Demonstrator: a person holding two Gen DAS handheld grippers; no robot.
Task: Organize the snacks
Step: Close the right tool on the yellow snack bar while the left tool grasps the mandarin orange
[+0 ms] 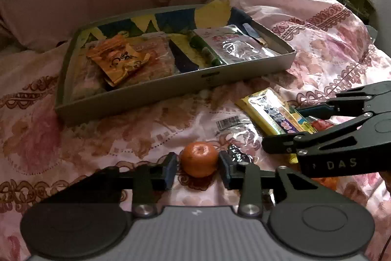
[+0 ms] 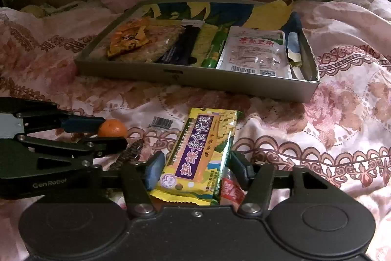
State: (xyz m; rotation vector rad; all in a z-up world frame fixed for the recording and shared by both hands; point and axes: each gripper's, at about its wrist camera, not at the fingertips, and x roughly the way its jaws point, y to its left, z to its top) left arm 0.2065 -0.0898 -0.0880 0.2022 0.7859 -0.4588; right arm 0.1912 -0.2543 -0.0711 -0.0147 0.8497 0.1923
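On the floral bedspread [image 2: 342, 114], the left hand-held gripper [image 1: 198, 169] has its pads against both sides of a small orange [image 1: 199, 162]. To its right, the right hand-held gripper [image 2: 198, 169] straddles a yellow seaweed packet [image 2: 198, 158], pads just touching its edges. Behind sits the grey tray [image 2: 195, 80] of snacks.

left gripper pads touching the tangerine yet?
Touching. Left wrist view: both pads of the left gripper sit flush against the tangerine, no gap either side.
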